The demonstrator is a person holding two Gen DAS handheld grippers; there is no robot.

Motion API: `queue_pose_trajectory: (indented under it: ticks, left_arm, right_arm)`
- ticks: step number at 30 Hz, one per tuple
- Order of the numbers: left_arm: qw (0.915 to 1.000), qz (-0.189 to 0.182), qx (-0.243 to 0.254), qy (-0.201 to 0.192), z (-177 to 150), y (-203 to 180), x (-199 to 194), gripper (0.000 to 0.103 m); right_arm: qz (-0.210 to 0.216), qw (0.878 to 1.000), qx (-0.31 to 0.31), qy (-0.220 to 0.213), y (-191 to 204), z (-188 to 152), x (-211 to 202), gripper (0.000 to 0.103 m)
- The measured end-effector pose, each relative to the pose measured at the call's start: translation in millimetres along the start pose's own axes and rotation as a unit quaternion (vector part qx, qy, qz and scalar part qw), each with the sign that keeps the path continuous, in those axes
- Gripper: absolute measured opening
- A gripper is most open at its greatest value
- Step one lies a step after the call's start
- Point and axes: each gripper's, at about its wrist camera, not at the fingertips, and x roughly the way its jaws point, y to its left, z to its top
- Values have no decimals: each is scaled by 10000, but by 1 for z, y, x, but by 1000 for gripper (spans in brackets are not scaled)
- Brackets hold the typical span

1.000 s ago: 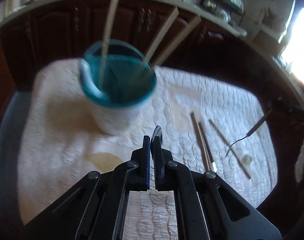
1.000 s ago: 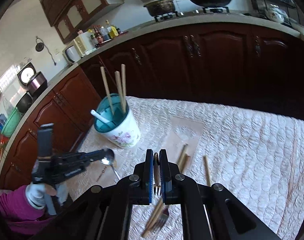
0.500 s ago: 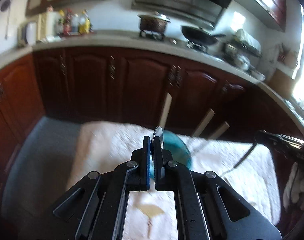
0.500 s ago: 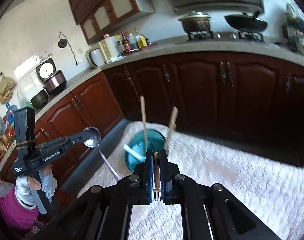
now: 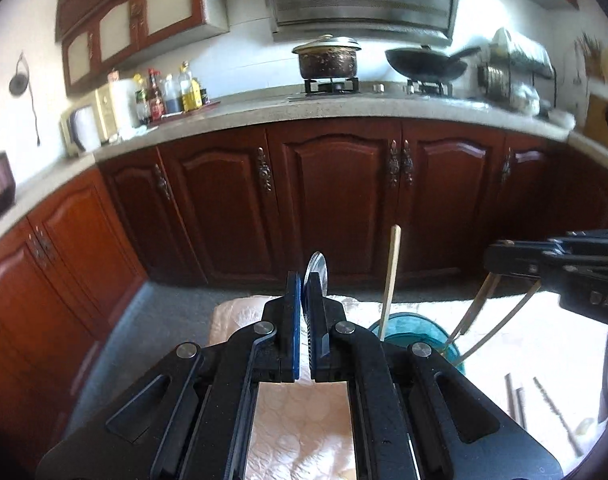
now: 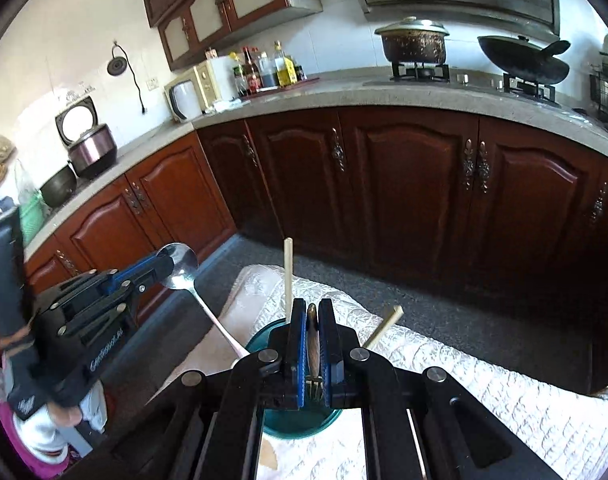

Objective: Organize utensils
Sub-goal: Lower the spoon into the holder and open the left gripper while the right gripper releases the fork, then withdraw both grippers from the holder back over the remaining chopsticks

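1. Two utensils are in my grip: a metal spoon (image 6: pixel 180 266) and a fork (image 6: pixel 313 344).
2. My left claw (image 5: pixel 303 280) is closed on the spoon. From the right wrist view the bowl sticks up past the fingertips and the handle slants down toward the cup.
3. My right claw (image 6: pixel 312 308) is closed on the fork, which lies lengthwise between the blue pads with its tines pointing back toward the camera.
4. Just below and beyond my right claw stands the teal-rimmed cup (image 6: pixel 296 428); it is largely hidden by the claw body. In the left wrist view the cup (image 5: pixel 416 326) sits right of my left claw.
5. Pale chopsticks (image 6: pixel 289 276) stand in the cup, one nearly upright and another (image 6: pixel 388 322) leaning right.
6. More utensils (image 5: pixel 516 400), thin and dark, lie flat on the cloth at the lower right of the left wrist view; they are too blurred to tell apart.
7. A white quilted cloth (image 6: pixel 484 384) covers the counter that carries the cup.
8. Beyond are dark wooden cabinets (image 6: pixel 408 184), a grey worktop with a lidded pot (image 6: pixel 414 42) and a wok (image 6: pixel 522 62) on the stove, and bottles (image 6: pixel 268 70) beside a microwave (image 6: pixel 192 90).
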Motion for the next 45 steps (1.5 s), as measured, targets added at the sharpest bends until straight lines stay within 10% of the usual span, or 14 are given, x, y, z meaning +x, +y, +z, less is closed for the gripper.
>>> queue_pose_trajectory:
  ticks: [15,34,45]
  left_arm:
    - [9984,1,198,528,-34,-28,41,1]
    - [9942,-415,-228,963,-48,-31,50,4]
    - [9896,-776,-757,950,-40,-15,27,40]
  right_arm:
    - [-30,9982,185,572,-15,-14,70,5]
    - [122,9976,372,564,-21,-12,61,7]
    - [244,9982,526,118,-24,-18,8,23]
